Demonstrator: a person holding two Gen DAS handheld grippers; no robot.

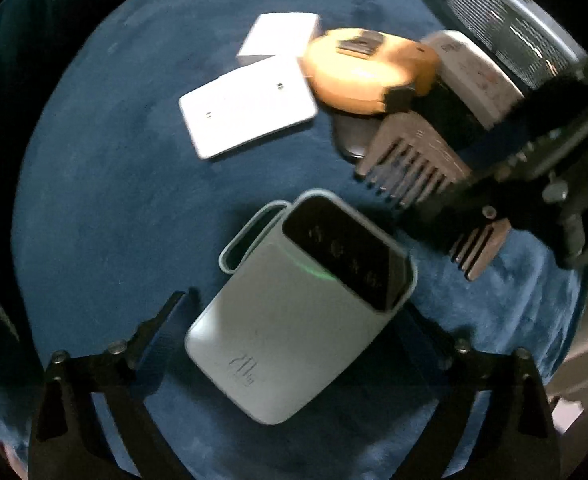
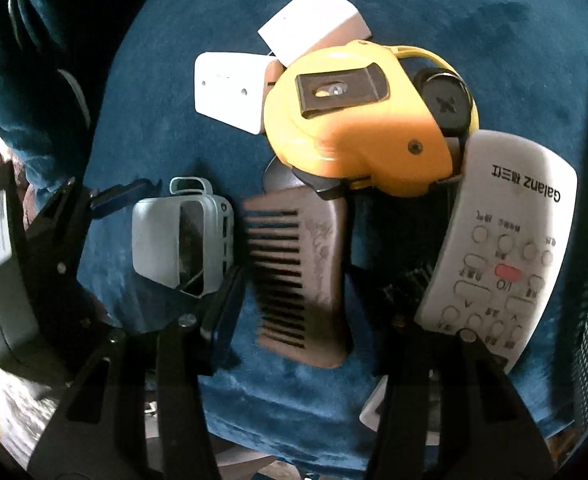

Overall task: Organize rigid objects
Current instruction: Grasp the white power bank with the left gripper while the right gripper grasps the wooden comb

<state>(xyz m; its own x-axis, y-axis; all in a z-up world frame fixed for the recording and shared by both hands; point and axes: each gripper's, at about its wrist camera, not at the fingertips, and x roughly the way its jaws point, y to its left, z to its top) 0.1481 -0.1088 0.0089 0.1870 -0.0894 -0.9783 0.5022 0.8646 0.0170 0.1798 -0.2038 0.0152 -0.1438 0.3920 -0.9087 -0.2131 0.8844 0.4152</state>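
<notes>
Alignment matters — the spread left hand-held gripper point(image 1: 294, 344) is straddling the grey-green rectangular power bank point(image 1: 294, 312); the half-open, empty right hand-held gripper point(image 2: 313, 320) is hovering over the brown wooden comb point(image 2: 305, 276).

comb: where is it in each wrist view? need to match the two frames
Left wrist: brown comb right of centre, teeth pointing down-left, partly under the right gripper.
Right wrist: comb centre, teeth pointing left, between this gripper's fingers.
Shared landmark: yellow tape measure, just above the comb in both.
</notes>
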